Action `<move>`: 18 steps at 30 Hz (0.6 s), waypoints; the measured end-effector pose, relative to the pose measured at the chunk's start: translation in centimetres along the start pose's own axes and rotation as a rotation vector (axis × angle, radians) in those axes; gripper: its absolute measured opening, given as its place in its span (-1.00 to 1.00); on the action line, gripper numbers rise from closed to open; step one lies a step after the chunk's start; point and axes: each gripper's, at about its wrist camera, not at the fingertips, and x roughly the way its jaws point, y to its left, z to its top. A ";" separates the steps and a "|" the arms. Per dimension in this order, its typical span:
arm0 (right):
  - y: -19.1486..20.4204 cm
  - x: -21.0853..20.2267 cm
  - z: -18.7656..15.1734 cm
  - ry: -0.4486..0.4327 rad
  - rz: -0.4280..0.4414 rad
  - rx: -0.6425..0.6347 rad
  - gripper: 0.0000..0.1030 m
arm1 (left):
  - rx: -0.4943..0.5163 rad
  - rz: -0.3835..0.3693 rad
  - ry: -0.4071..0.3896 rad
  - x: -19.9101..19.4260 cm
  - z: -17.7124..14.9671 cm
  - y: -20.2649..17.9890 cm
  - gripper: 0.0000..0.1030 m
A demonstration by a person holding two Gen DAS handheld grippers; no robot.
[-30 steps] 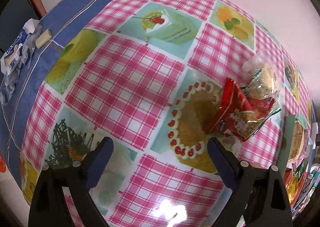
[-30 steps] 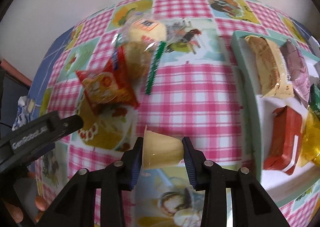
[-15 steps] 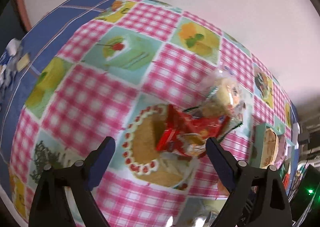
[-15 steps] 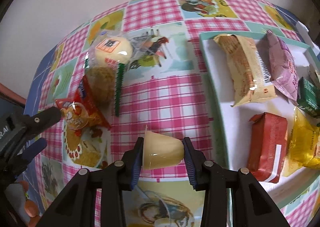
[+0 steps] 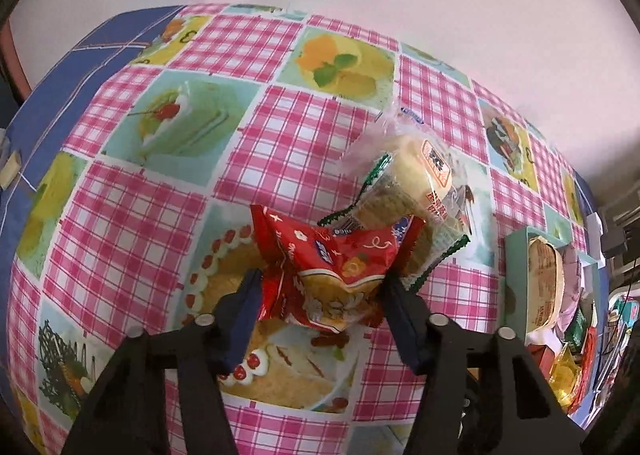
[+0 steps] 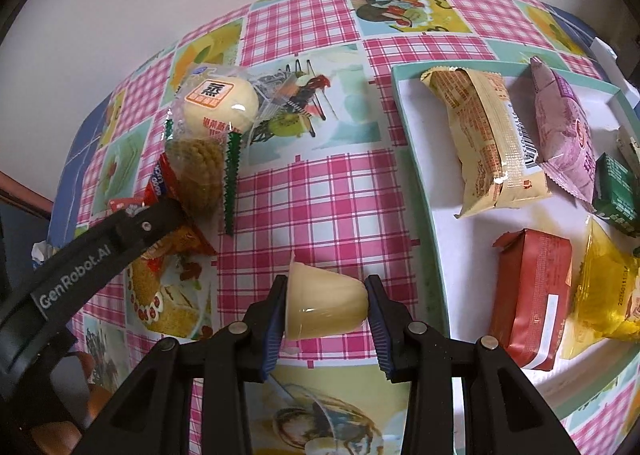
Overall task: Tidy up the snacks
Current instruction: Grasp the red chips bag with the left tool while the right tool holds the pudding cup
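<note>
My left gripper (image 5: 320,299) is closed around a red snack bag (image 5: 332,271) on the checked tablecloth; its fingers press both sides of the bag. Behind the bag lie a clear-wrapped round bun (image 5: 420,171) and a clear pack of biscuits (image 5: 384,203). My right gripper (image 6: 326,307) is shut on a pale yellow pudding cup (image 6: 324,305), held on its side above the cloth, left of a white tray (image 6: 424,183). The left gripper's arm (image 6: 100,251) shows in the right wrist view, over the red bag (image 6: 160,183).
The tray with a teal rim holds several wrapped snacks: a cream pack (image 6: 488,135), a pink bag (image 6: 564,131), a red pack (image 6: 532,295), a yellow bag (image 6: 608,295) and a green box (image 6: 616,191). A wall stands behind the table. The tray also shows at the right in the left wrist view (image 5: 516,255).
My left gripper has moved forward to the red snack bag and closed from wide open onto it. My right gripper has carried the pudding cup towards the tray.
</note>
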 end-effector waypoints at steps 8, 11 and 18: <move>0.0 -0.4 0.1 0.002 0.004 0.016 -0.21 | -0.034 -0.021 0.005 -1.2 0.0 0.5 0.06; -0.3 -1.2 0.3 -0.008 0.011 0.024 -0.21 | -0.035 -0.028 -0.017 -2.4 0.2 0.2 0.06; -1.1 -3.1 0.6 -0.039 0.023 0.057 -0.21 | 0.007 -0.067 -0.058 -4.9 0.4 -1.6 0.07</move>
